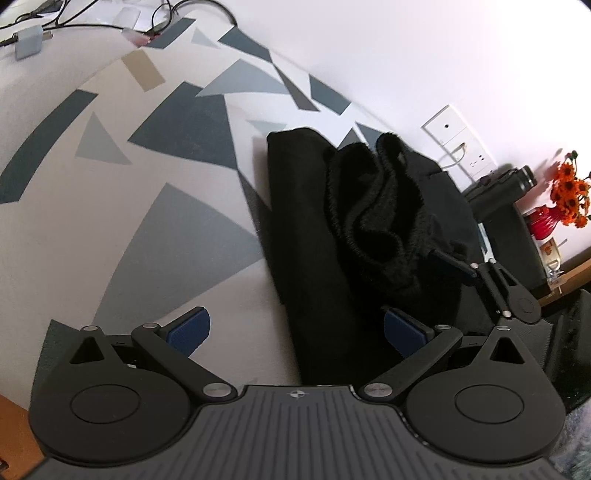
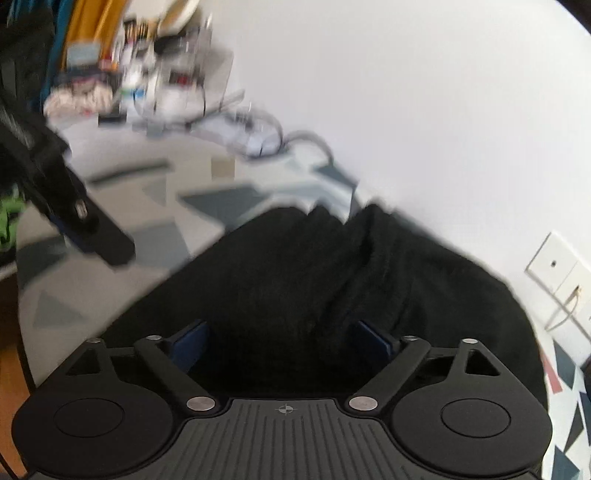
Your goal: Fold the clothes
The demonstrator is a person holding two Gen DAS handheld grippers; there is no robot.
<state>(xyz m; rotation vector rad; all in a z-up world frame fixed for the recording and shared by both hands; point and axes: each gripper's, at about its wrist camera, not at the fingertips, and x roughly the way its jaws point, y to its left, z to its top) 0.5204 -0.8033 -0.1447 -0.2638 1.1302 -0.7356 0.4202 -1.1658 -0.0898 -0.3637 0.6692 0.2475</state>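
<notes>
Black garment (image 1: 306,236) lies on the tabletop (image 1: 110,229), on a cloth with grey and blue geometric shapes, close to the white wall (image 1: 424,55). Left part lies flat as a long smooth panel; right part is bunched, with a fuzzy fold (image 1: 373,206) raised over it. In the right wrist view the garment (image 2: 314,280) fills the middle, crumpled, far edge near the wall; that view is motion-blurred.

Left gripper (image 1: 297,328) is above the garment's near edge, jaws open wide: left blue pad over bare cloth, right blue pad over black fabric. Holding nothing.

Right gripper (image 2: 280,341) sits low over the garment, jaws open, black fabric between and under the blue pads. Whether the pads touch the fabric is unclear. In the left wrist view the right gripper (image 1: 452,260) comes in from the right, its tips at the bunched fold's edge; grip cannot be told from there.

Further out: wall socket plate (image 1: 458,140) with a white cable, behind the garment. Right of it a black box (image 1: 498,206), red vase (image 1: 545,219) with orange flowers (image 1: 570,192). Far-left tabletop end has cables (image 1: 110,18) and a small grey box (image 1: 27,44). Right wrist view shows blurred clutter (image 2: 147,81) at the far end, too smeared to identify.
</notes>
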